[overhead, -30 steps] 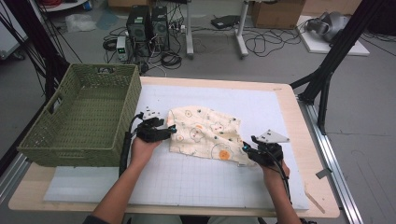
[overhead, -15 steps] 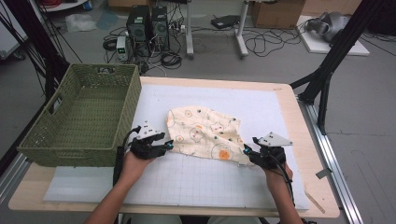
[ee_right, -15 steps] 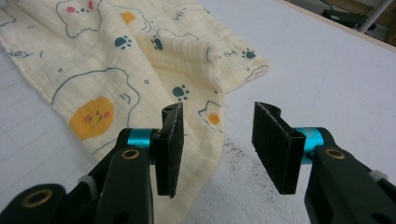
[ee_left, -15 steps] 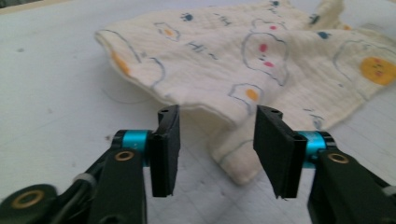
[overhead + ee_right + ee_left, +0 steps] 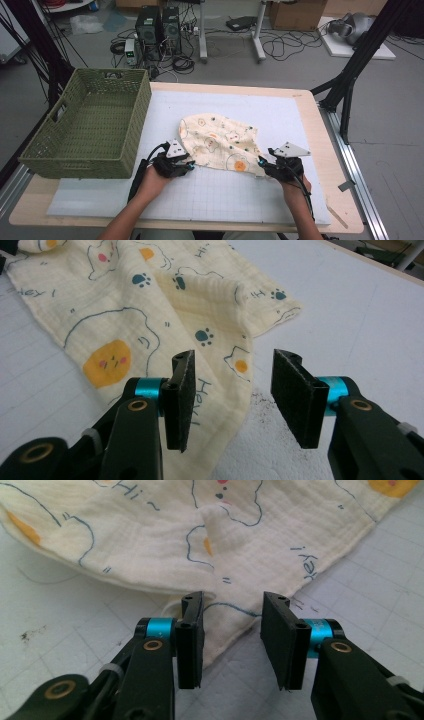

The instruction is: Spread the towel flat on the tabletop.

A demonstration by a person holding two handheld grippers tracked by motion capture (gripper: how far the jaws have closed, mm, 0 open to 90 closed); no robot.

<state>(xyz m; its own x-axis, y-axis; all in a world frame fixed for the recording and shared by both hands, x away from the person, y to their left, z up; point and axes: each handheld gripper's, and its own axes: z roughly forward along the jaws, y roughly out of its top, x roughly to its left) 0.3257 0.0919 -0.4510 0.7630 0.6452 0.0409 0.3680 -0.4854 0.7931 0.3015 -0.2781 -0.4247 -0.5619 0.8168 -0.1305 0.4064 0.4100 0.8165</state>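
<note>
Printed muslin cloth (image 5: 220,145) lying crumpled on the counter's white grid mat (image 5: 300,120), beside a green basket (image 5: 85,125). Left gripper (image 5: 232,630), jaws just closing yet still apart, straddles a near corner; right gripper (image 5: 230,390) stands spread over the opposite corner. Light, limp, non-slippery fabric: best pinched at corners or hem.

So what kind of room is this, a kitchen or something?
More likely a lab or workshop. Black computer towers and tangled black cables sit on the grey floor, and the wooden table carries a white gridded mat.
</note>
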